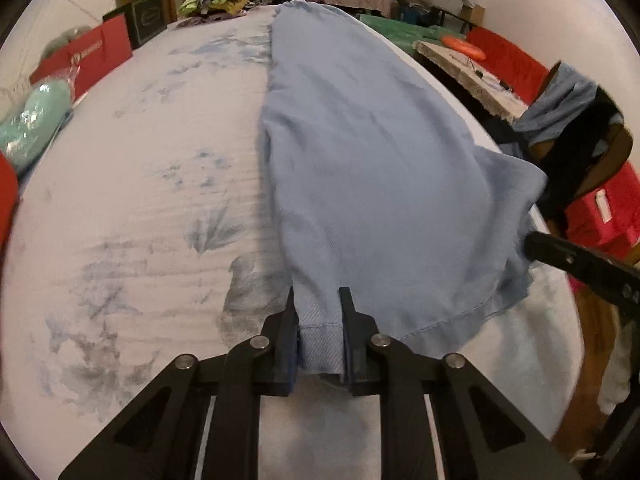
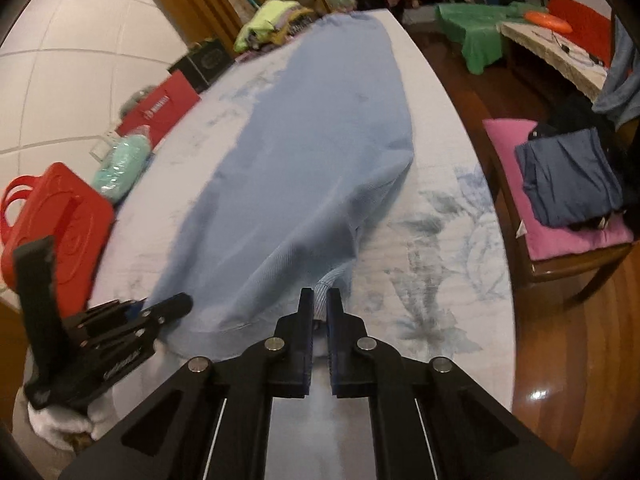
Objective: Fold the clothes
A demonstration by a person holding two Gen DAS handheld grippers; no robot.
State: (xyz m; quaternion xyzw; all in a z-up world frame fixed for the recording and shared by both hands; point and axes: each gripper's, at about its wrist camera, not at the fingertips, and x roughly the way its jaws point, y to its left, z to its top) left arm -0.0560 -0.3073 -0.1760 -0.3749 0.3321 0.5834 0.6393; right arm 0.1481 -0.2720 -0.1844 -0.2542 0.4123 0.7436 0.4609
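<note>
Covering most of both views, a bed (image 1: 132, 184) with a white sheet printed in faded blue-grey leaves carries the work. A light blue garment (image 1: 360, 152), long and narrow, runs lengthwise along it from the near hem to the far end, lying mostly flat; in the left wrist view its right edge reaches the bed's side.

Along the bed's left side: red bag (image 2: 60, 216), mint-green packaged item (image 2: 120, 168), flat red box (image 2: 164, 108), dark box (image 2: 204, 60). Pile of folded clothes (image 2: 272, 20), lime-green on top, sits at the far end. Right of the bed, wooden floor, a bench with a pink cushion (image 2: 516, 160) and dark blue folded cloth (image 2: 568, 176) on it.

Left gripper (image 1: 319, 300) pinches the near hem, a strip of stitched fabric clamped between the two fingers. Right gripper (image 2: 319, 300) has its fingers drawn close together on a bunched fold of the same garment at the right near corner. In the right wrist view the left gripper sits just left, at the hem's other corner.
</note>
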